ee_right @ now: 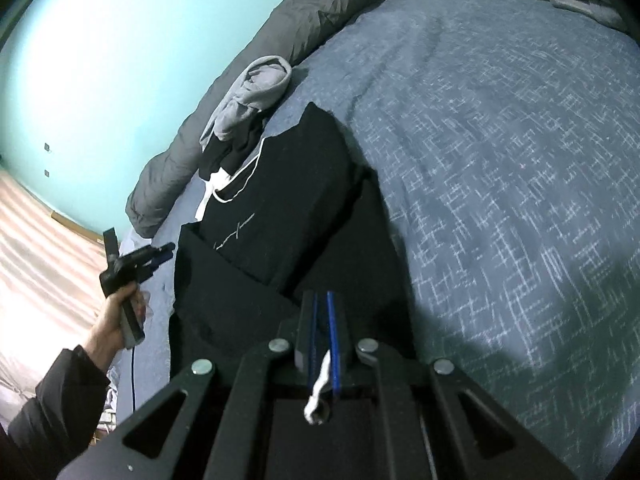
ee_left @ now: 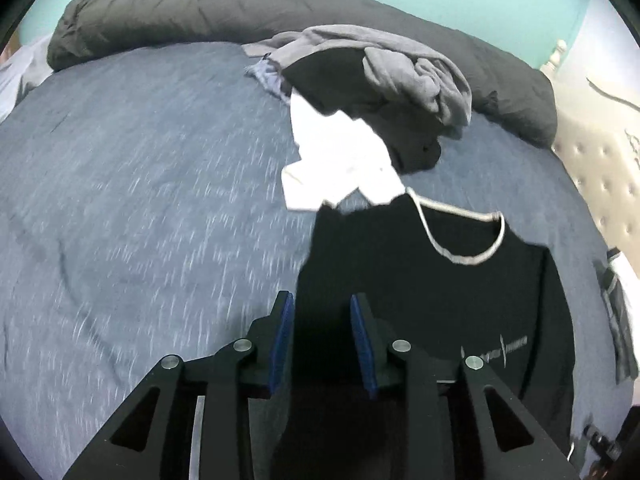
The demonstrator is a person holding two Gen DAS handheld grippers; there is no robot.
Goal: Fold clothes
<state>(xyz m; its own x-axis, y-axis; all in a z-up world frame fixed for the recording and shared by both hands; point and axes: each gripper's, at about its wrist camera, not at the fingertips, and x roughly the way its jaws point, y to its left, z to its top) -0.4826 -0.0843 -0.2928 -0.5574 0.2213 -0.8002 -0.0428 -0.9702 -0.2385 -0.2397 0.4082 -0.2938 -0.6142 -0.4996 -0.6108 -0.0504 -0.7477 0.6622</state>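
The black shirt (ee_right: pixel 280 216) lies on the bed (ee_right: pixel 500 160), near the side edge where the person stands. One side flap already lies folded over the middle, so I think the fold is part way done.

The right gripper (ee_right: pixel 325 320) has its jaws squeezed together, with a little white bit of cloth (ee_right: pixel 320 390) caught between them. That bit looks like a tag or trim. Black cloth lies right under the tips, so it most likely has the shirt, but I cannot tell for sure.

The left gripper (ee_left: pixel 322 320) has its jaws apart with nothing in them. It hangs just over the shirt's (ee_left: pixel 440 300) side edge. In the right view it sits by the shirt's other side, tips pointing at the cloth.

The shirt looks light, soft and floppy. It will sag and wrinkle if lifted by one spot. It is best to pinch it at an edge or corner, with both grippers, and keep it pulled flat.

A pile of clothes (ee_left: pixel 380 92) waits near the far edge, next to the rolled gray blanket (ee_left: pixel 200 12).
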